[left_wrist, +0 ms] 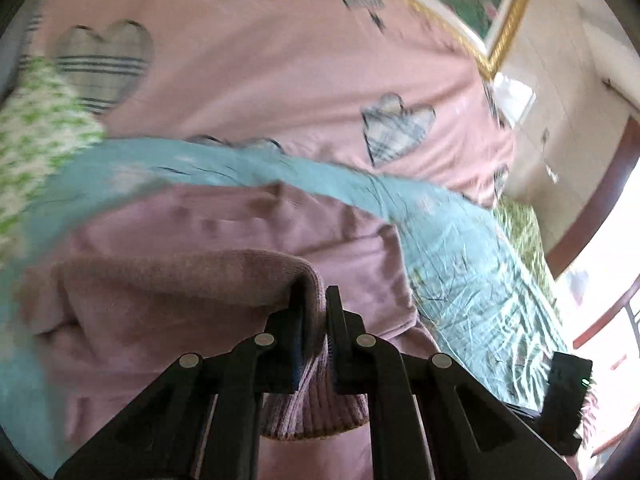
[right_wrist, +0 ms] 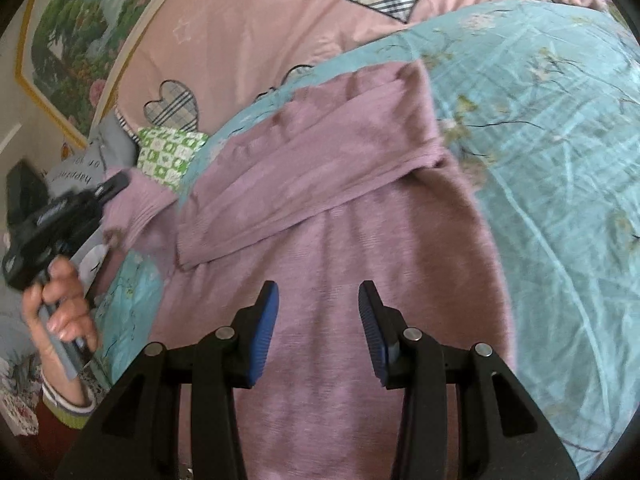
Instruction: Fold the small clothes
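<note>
The mauve sweater lies spread on a light blue flowered sheet, which covers part of a pink bedspread patched with checked hearts. One sleeve is folded across the sweater's body, running from about eight o'clock up toward one o'clock in the right claw's view.

The left claw has its jaws pinched tight on a ribbed edge of the sweater; the knit bunches between the dark pads and hangs down below them toward six o'clock. From the right side, that left claw shows at nine o'clock, gripped by a hand and lifting a corner of mauve knit off the bed.

The right claw hovers over the sweater's lower body, its blue pads standing partly apart with nothing between them, only the flat knit beneath.

A green-and-white patterned cloth sits at about ten o'clock, just beside the sheet's edge, and a framed landscape picture stands beyond the bedspread at eleven o'clock
</note>
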`<state>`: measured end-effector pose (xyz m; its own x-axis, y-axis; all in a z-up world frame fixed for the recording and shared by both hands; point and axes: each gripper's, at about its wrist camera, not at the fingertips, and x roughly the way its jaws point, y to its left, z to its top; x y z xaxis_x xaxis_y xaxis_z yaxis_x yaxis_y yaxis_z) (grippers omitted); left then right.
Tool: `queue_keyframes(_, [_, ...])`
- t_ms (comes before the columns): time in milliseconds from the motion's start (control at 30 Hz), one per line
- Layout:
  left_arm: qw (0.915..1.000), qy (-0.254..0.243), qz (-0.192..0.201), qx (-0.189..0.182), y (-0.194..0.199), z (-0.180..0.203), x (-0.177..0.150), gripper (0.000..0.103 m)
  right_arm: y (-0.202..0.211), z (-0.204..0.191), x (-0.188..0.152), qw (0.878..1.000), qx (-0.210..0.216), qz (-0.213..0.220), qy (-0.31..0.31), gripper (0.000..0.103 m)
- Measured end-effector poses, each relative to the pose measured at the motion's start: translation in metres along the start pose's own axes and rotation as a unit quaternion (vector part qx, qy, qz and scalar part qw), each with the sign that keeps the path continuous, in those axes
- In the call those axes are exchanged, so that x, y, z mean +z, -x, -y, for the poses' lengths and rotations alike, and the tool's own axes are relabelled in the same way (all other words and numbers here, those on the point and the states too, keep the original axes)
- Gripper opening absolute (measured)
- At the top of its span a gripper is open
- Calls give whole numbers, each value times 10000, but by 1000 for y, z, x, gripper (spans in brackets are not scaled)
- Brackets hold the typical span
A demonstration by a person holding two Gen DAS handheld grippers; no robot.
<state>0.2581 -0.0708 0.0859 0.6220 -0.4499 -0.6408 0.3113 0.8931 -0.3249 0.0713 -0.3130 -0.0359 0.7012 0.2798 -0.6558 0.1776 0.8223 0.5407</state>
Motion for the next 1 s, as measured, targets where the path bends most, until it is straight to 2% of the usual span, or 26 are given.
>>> queue_keyframes(133, [9988, -124, -407, -236, -71, 23, 3, 9, 4, 24, 4, 9996, -169, 40, -218, 43])
queue_keyframes(267, [9961, -376, -747, -267, -118, 37, -6, 11, 4, 40, 9, 9989, -313, 69, -355, 43])
queue_keyframes(300, [9953, -406, -817, -317, -123, 38, -10, 17, 3, 43, 10, 9987, -338, 65, -386, 43])
queue_keyframes(333, [9942, -427, -901, -392, -127, 39, -15, 30, 2, 44, 11, 9986, -339, 61, -410, 43])
queue_keyframes(400, [9933, -458, -970, -432, -125, 37, -23, 40, -3, 46, 14, 9984, -342, 55, -443, 43])
queue_keyframes(500, [9938, -565, -899, -332, -103, 29, -39, 44, -11, 40, 21, 9987, -330, 45, -396, 43])
queue_keyframes(600, [9956, -614, -707, 51, -64, 7, -59, 51, -23, 32, 31, 9992, -287, 26, -271, 46])
queue_keyframes(700, [9963, -345, -498, 605, -25, -35, -78, 52, -37, 23, 46, 9996, -277, 1, -108, 53])
queue_keyframes(800, [9878, 21, -252, 1535, 7, -89, -92, 56, -55, 16, 67, 9996, -260, 26, 80, 56])
queue_keyframes(867, [9804, 219, -281, 1940, 12, -120, -96, 56, -62, 15, 80, 9994, -293, 121, 104, 56])
queue_keyframes(1000, [9725, 446, -408, 2249, 6, -158, -98, 56, -89, 21, 114, 9987, -464, 226, -15, 58])
